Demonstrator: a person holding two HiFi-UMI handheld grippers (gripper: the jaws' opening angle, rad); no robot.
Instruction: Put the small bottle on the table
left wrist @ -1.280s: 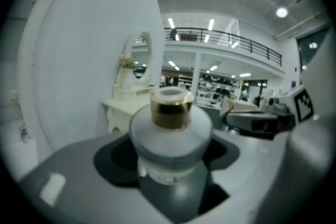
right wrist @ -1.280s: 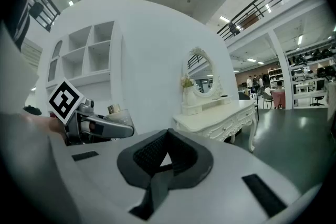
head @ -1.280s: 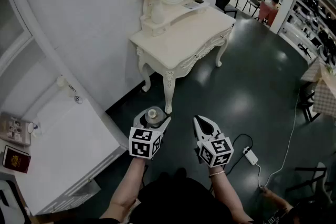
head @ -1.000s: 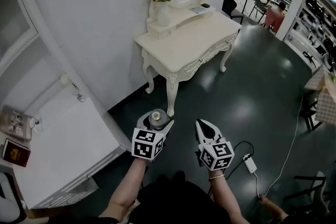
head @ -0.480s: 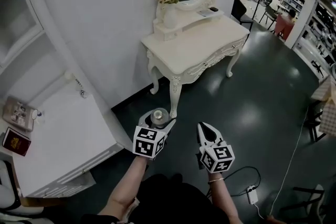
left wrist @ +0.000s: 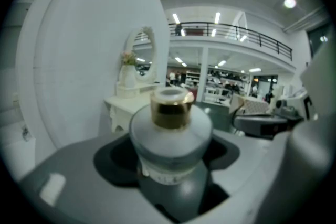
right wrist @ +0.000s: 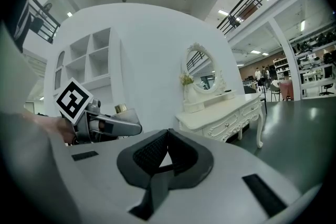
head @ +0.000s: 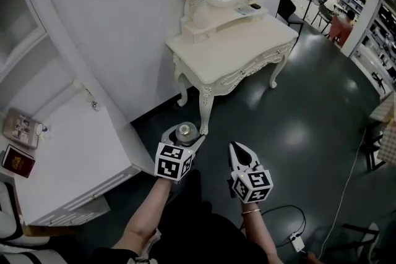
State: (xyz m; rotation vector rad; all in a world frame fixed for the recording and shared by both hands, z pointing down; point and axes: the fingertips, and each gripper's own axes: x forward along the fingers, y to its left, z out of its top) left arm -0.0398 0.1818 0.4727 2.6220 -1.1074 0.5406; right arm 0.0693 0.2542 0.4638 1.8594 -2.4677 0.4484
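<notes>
Your left gripper [head: 184, 136]: jaws clamped on small bottle [left wrist: 169, 131], lower centre of frame, above floor [head: 297, 108].
Your right gripper [head: 234, 148]: jaws together, empty.
Table [head: 238, 46]: upper centre, well apart.
Risk: smooth rounded bottle slips in carry; topples if you release near edge.

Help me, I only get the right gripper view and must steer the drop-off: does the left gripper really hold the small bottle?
Observer: Yes. In the left gripper view the small bottle sits clamped between the left gripper's jaws, gold collar up.
Operator: Where do we head?
Observer: In the head view the dressing table stands straight ahead, its near corner leg just beyond that gripper.
Operator: Anything to trip on?
Observer: A power strip lies on the dark floor, low on the person's right side.
</notes>
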